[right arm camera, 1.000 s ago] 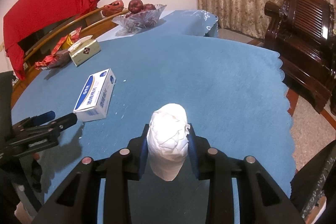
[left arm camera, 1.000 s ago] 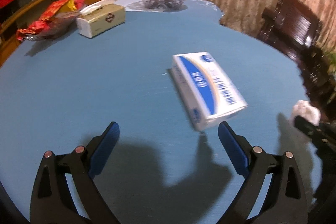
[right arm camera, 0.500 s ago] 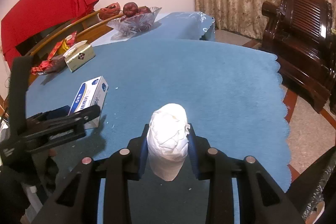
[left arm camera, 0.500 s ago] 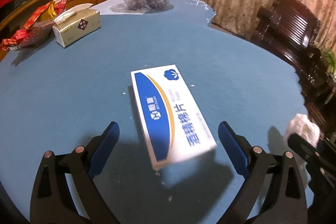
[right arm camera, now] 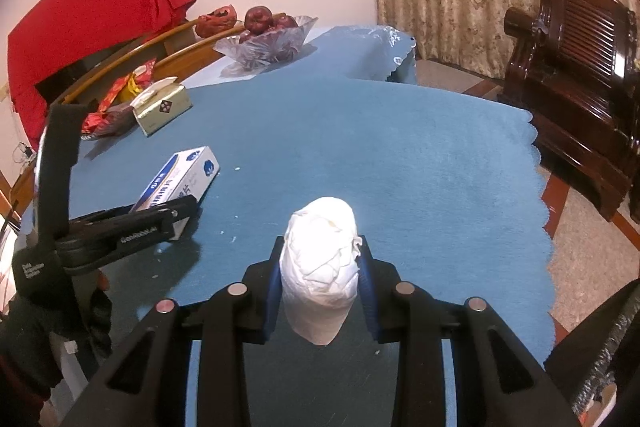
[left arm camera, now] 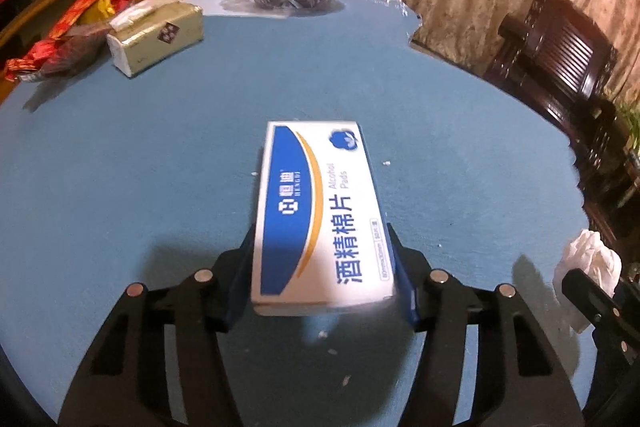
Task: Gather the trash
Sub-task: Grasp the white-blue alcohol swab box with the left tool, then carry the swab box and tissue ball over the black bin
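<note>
Just been closing the left gripper [left arm camera: 320, 233] down on the white-and-blue cardboard box of alcohol pads [left arm camera: 316, 179]. Got it between the jaws now, blue pads hard up against both long sides, roughly half open. Only pinched at the near end though, with most of the length sticking out ahead over the blue felt-covered table [left arm camera: 120, 167]. Can't tell whether lifted clear of the cloth or resting on it.

Over on the right gripper [right arm camera: 319, 251]: clamped fairly narrow on a crumpled white tissue wad [right arm camera: 320, 291], held above the table's near edge, squashed at the waist and bulging top and bottom.

Worries from here, guesswork only:

- Lifting the box by one end – could droop or pivot out of the pads, with all the weight forward. Thin card too, so could cave under a harder squeeze and slip.
- Swinging it toward a bin (none in view) with the two grippers this near each other – could clip the right one and knock the wad loose.
- Soft paper, so could creep out of the right jaws on any jolt.
- Tiny white crumbs [left arm camera: 386, 163] scattered on the cloth, easy to miss.
</note>
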### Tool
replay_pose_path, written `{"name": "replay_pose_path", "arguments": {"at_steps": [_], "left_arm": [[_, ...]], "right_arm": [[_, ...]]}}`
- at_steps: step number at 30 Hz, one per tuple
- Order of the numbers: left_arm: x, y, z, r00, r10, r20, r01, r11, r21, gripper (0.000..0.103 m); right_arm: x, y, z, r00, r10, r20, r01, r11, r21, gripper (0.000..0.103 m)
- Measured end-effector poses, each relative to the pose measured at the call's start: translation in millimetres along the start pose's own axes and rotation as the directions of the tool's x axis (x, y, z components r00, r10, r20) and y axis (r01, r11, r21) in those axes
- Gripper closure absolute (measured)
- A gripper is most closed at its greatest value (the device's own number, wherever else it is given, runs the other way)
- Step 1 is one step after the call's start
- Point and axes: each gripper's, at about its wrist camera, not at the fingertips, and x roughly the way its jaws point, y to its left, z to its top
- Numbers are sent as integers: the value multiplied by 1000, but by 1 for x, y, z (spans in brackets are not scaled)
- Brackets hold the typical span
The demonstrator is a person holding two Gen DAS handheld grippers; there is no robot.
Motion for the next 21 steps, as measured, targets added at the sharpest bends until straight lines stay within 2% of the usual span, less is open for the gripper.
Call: {"name": "replay_pose_path", "arguments": {"at_steps": [5,13,21], "left_arm": [[-31,-1,-7,999,-16,42,15,1000,23,48],[-71,-7,-29,997,-57,44,55,998,41,48],[-125,-28,-37,989,-92,115,80,991,110,48]], "right_arm": [[-12,3,-1,1000,9,8,-9,1000,4,69],[-36,9,-8,1000,16,15,-16,1000,8,70],[-83,4,-12,998,1,59,-2,1000,20,70]]}}
